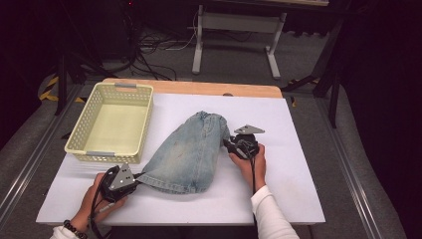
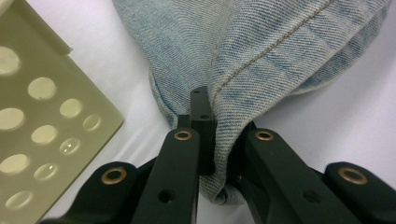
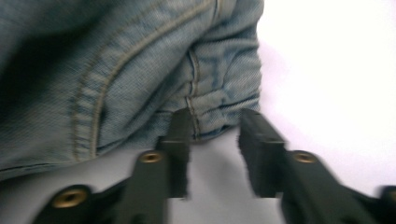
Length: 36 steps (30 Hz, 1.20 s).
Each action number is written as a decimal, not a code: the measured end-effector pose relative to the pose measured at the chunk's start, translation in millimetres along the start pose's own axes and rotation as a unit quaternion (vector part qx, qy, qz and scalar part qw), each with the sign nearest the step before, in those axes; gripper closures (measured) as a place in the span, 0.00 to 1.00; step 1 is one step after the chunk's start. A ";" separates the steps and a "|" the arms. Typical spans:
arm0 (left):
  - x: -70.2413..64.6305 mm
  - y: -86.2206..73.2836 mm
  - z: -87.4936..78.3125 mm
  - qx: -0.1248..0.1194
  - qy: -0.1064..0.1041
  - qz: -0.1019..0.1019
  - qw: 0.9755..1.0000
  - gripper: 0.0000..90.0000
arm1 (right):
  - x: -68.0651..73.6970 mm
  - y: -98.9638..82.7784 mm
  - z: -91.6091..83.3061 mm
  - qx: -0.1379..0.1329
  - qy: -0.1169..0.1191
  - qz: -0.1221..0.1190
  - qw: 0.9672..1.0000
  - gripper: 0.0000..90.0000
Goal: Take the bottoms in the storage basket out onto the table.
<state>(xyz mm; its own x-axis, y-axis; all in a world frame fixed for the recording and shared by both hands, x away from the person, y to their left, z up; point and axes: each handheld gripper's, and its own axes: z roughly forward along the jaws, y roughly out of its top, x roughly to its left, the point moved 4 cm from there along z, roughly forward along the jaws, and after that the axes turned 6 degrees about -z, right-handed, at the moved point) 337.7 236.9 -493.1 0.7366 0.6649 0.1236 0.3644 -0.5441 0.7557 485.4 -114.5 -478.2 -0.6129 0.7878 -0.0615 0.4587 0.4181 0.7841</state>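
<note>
- A denim garment [image 1: 186, 152] was seen lying flat on the white desk [image 1: 278, 199], near its middle, with the waistband towards the far side and the hem towards the near side
- The left gripper [image 1: 130, 180] was held at the near left corner of the hem; in the left gripper view its fingers [image 2: 204, 116] were clamped tight on a fold of the denim
- The right gripper [image 1: 234, 145] was placed at the right edge of the garment, just below the waistband; in the right gripper view its fingers [image 3: 180, 135] stood parted, with the seamed cloth edge at their tips and not pressed between them
- The step in hand was judged to be the securing of a second hold, so that the garment could be lifted or folded by two points
- The next move was judged to call for the right fingers to be pushed a little further over the seam and then closed on it
- A cream perforated basket [image 1: 111, 123] stood at the far left of the desk, just beside the garment's left edge, so little room was left on that side
- Bare desk was left open to the right and along the near edge, which was judged to give room for a fold or a swing
</note>
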 end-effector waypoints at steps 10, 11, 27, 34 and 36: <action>0.6 0.1 0.7 0.004 -0.001 -0.001 1.000 0.96 | -7.4 11.6 15.8 -0.004 0.011 0.044 0.999 0.33; 0.3 0.1 0.8 0.003 -0.001 0.000 1.000 0.96 | -7.9 12.2 19.1 0.006 0.011 0.040 0.999 0.31; -0.3 0.1 1.4 0.006 0.001 0.003 1.000 0.96 | 5.6 16.5 27.9 0.033 0.009 0.017 0.999 0.63; -0.2 0.2 0.8 0.002 0.004 0.000 1.000 0.96 | 3.4 19.7 13.5 0.009 0.011 0.003 1.000 0.86; 0.5 0.3 0.2 0.000 0.009 -0.001 1.000 0.96 | -0.6 21.2 6.5 0.003 -0.001 -0.001 1.000 0.86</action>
<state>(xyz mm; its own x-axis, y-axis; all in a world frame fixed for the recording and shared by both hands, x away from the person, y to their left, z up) 338.3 237.0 -492.9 0.7259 0.6747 0.1338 0.3653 -0.5430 0.7561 499.6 -103.2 -465.5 -0.6127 0.7876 -0.0654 0.4611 0.4234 0.7798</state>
